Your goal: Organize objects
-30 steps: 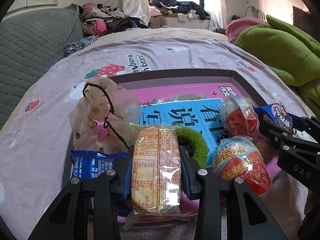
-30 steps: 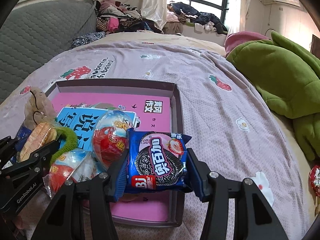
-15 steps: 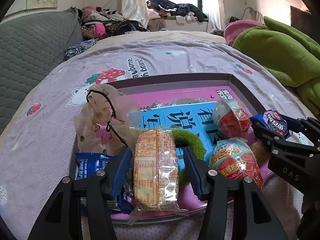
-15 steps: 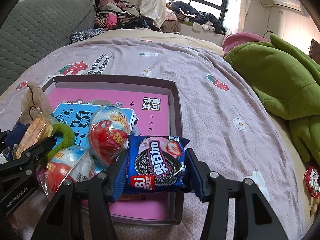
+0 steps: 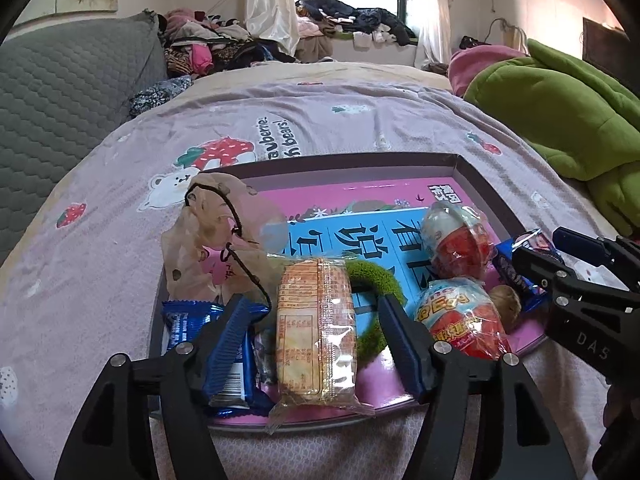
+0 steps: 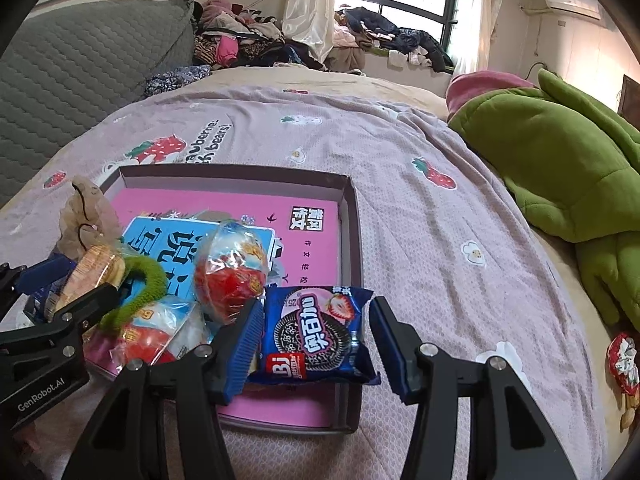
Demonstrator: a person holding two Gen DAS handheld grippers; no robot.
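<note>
Basically both grippers are spread w/ nothing gripped: left gripper (image 5: 316,332) straddles the cracker pack (image 5: 316,332), right gripper (image 6: 314,340) straddles the cookie pack (image 6: 316,332), each pack lying at the near edge of the tray (image 6: 352,216). Also in the tray: two egg toys (image 6: 230,270), green ring (image 5: 370,288), pouch (image 5: 216,236). One red-wrapped item (image 6: 622,360) is left out on the bedspread (image 6: 400,152), so prob. near done.
</note>
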